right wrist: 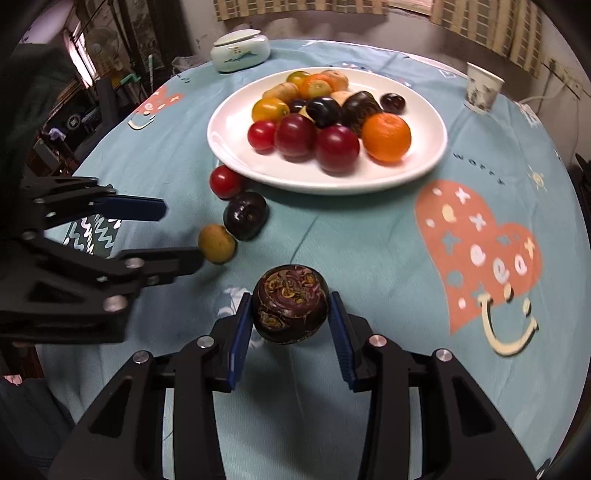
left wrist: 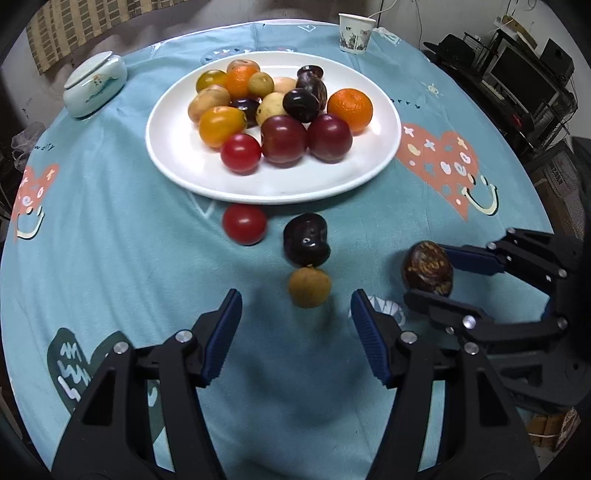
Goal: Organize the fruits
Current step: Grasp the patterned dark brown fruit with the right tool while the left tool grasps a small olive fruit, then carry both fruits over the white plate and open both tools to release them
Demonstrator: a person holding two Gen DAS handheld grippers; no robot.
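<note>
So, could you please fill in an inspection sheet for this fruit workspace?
Surface: round table under a teal heart-print cloth.
Job's things: white plate piled with fruit; red tomato, dark fruit, tan fruit lie loose before it.
Clutter: lidded ceramic jar; paper cup.
Grippers: left gripper open over the tan fruit; right gripper holds a mottled dark fruit.
Cables: white cord behind the cup.
Surroundings: dark shelving.

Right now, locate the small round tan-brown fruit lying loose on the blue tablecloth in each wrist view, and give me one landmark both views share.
Left wrist view: the tan-brown fruit sits low centre, just ahead of the open left gripper, touching a dark purple fruit.
Right wrist view: it lies left of centre, at the left gripper's near fingertip.
Shared landmark: the white plate of fruit beyond it.
</note>
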